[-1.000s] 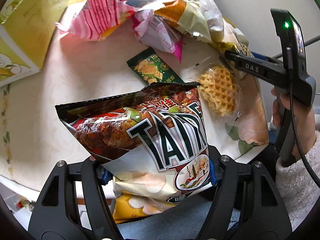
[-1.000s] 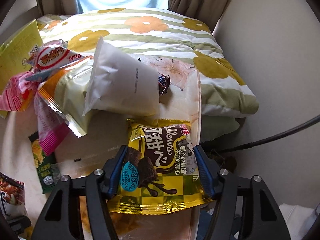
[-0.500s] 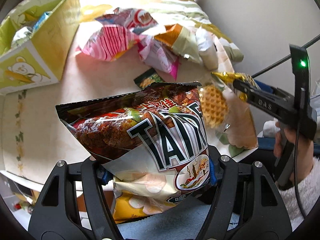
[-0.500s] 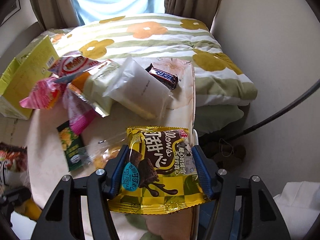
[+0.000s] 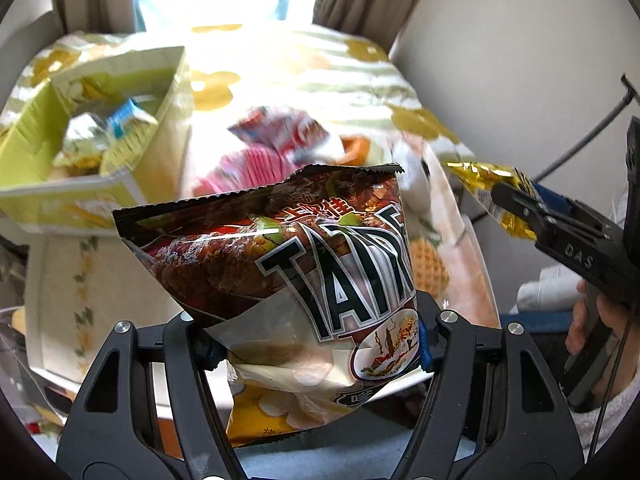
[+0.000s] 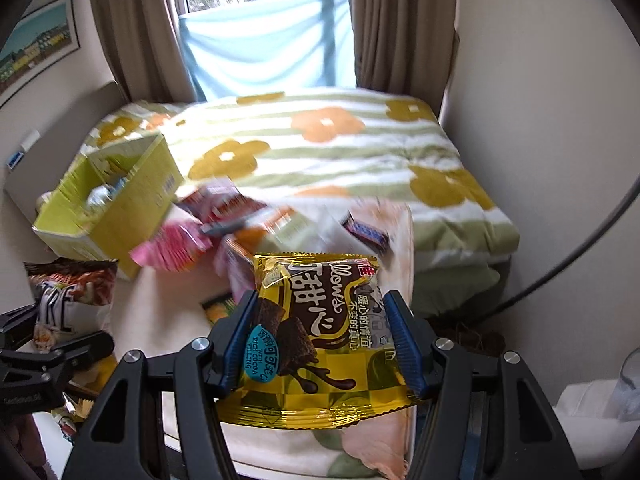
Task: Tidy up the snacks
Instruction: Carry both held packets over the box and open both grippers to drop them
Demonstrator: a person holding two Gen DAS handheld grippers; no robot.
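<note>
above the desk point(image 6: 168, 312), left claw point(image 5: 316, 344) clamped on the chip bag point(image 5: 288, 272), right claw point(image 6: 320, 344) clamped on the gold cocoa-pillow packet point(image 6: 316, 336); yellow box point(image 5: 92, 152) ahead-left, nearer the left hand, open top up.

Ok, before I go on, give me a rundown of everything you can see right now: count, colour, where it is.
Chip bag: one, dark red-brown with white lettering, clamped in the left gripper.
Cocoa snack pack: one, gold and brown, clamped in the right gripper.
Cardboard box: one, yellow-green, open, far left of the table, a few packets inside.
Loose snack pile: several, pink, red, orange and white, blurred, mid-table beside the box.
Chocolate bar: one, dark wrapper, right of the pile.
Waffle: one, golden, clear wrapper, behind the chip bag.
Bedding: one, green-striped with orange flowers, beyond the table.
Curtains: two, brown, framing the window.
Left gripper: black.
Right gripper: black, blue pads.
</note>
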